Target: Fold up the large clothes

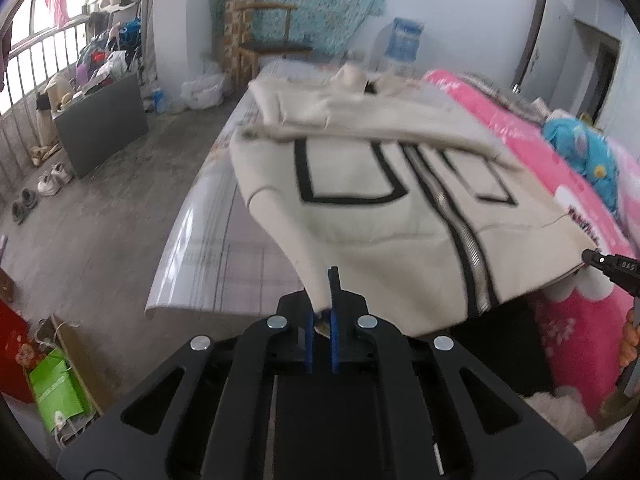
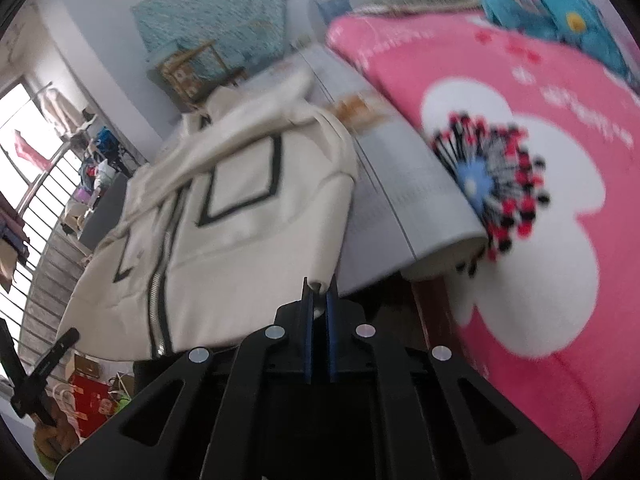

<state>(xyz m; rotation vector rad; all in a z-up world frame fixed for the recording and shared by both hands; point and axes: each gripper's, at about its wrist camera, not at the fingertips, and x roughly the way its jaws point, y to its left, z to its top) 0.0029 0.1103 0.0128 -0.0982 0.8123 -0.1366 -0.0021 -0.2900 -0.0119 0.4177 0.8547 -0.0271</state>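
Blue-padded jaws of the left gripper [image 1: 322,312] clench a soft cream jacket [image 1: 372,208] hem corner; the right gripper [image 2: 319,300] pinches another. Blurred, apparently lifted, the black-trimmed zip jacket hangs over the glossy bed mat [image 1: 208,240] beside a fuzzy pink blanket [image 2: 520,240].

Little text was legible. In the left wrist view, small white letters reading "DAS" stood on the black right gripper [image 1: 596,258] at the right edge. Dark red lettering ran along the pink blanket [image 1: 472,100] beside the cream jacket [image 1: 360,216], too blurred to read. White characters on the same blanket in the right wrist view were also unreadable.
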